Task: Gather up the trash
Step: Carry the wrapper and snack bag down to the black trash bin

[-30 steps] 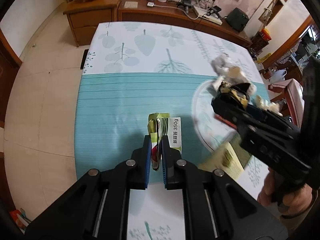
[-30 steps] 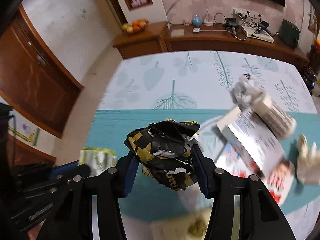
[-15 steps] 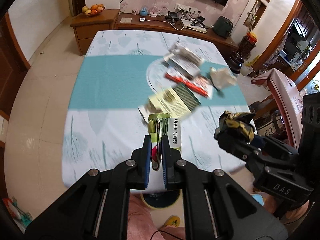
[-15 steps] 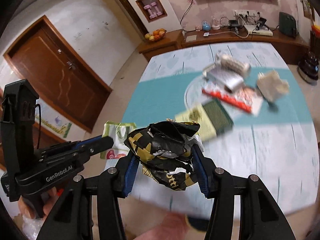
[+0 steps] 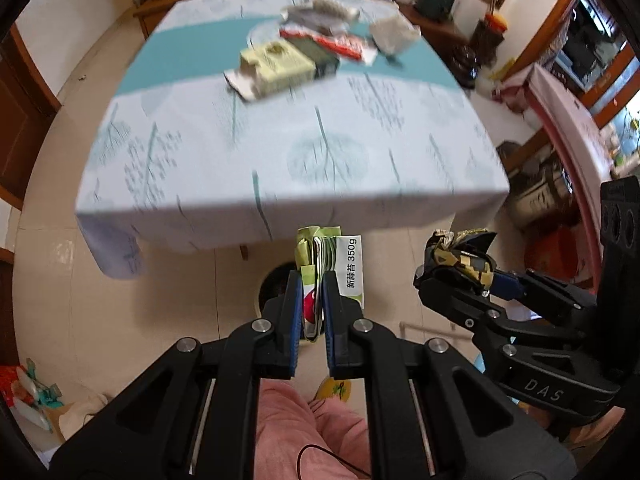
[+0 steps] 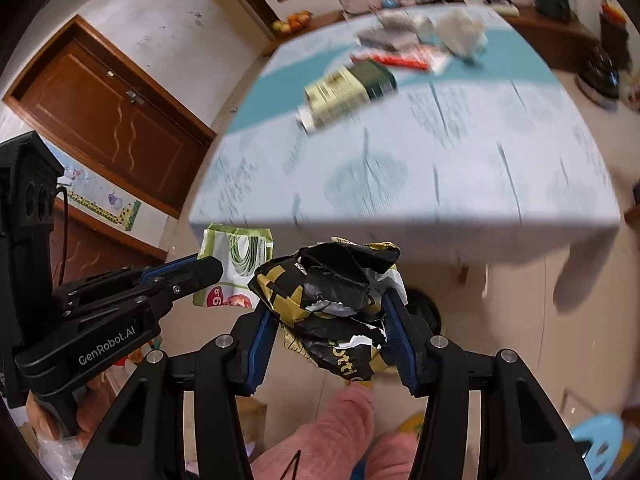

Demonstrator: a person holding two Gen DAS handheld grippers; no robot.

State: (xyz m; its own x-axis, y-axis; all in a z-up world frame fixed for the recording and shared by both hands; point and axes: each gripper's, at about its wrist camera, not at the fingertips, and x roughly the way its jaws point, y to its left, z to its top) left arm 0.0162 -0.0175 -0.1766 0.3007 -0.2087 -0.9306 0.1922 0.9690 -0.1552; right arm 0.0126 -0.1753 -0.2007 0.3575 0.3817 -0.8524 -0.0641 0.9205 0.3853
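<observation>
Flat green-and-white folded packet (image 5: 329, 264) is clamped in left gripper (image 5: 312, 300), directly above dark round bin (image 5: 276, 288); crumpled black-and-gold wrapper (image 6: 332, 300) is pinched in right gripper (image 6: 328, 328), beside bin.

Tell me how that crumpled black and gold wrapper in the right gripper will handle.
The crumpled black and gold wrapper looks thin and creased, so it is probably light and floppy. It bulges past the right gripper, so it may spring back when released. Its torn, glossy surface could slip.

Table (image 5: 304, 148) and its litter (image 5: 312, 48) motion-blurred, dark bin (image 5: 272, 288) mostly hidden behind left gripper (image 5: 311, 280), blue stool (image 6: 600, 440) cut off.
</observation>
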